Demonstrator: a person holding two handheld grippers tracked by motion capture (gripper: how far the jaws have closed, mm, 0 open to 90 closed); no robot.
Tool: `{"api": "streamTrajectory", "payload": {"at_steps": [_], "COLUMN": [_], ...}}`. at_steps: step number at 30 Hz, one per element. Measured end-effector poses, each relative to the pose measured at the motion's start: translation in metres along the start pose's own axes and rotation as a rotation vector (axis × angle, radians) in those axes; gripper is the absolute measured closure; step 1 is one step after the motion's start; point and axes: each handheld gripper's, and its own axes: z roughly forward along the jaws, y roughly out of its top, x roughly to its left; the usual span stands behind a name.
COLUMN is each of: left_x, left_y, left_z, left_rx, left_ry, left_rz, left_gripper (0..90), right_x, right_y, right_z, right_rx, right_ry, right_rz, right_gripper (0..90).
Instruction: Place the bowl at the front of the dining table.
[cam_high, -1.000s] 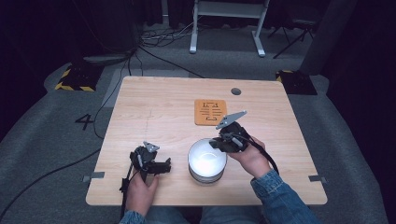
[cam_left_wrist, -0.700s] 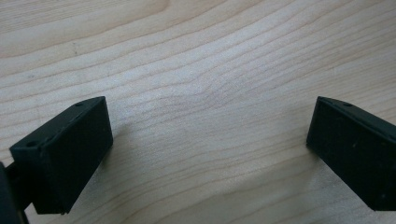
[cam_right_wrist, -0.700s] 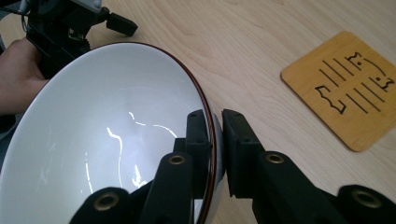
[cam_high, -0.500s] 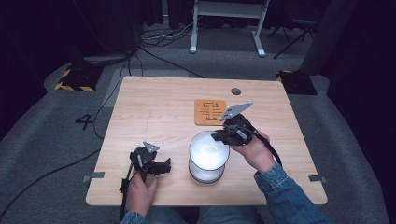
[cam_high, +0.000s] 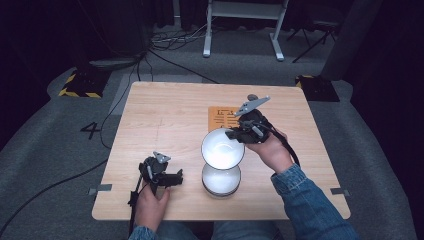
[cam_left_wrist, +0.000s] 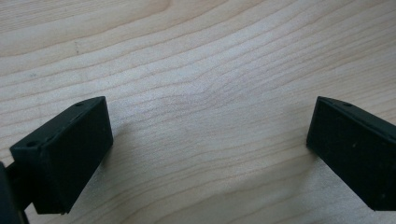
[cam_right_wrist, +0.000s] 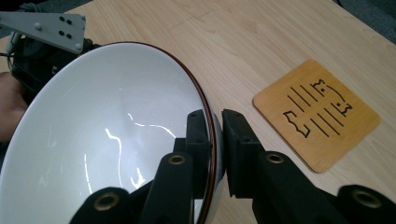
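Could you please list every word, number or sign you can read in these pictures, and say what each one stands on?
"4": on the grey floor, left of the table.
Black lines and shapes on the orange coaster: a pattern, not readable as words.
Yellow and black hazard stripes on a floor block: a sign without text.
No text on the bowl shows.
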Motion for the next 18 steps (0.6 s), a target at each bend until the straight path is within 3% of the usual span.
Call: {"api": "streamTrajectory", "payload": {"at_steps": [18], "left_x": [0.000], "left_y": [0.001], "left_z": [0.001], "left_rx": [-0.003], "left_ry": [-0.006], "left_rz": [0.004], "left_gripper": [0.4], "right_x": [-0.034], "right_y": [0.033], "right_z": [0.013], "right_rx": [-0.009], "right_ry": [-0.059], "right_rz": [0.042], "right_gripper": [81.6]}}
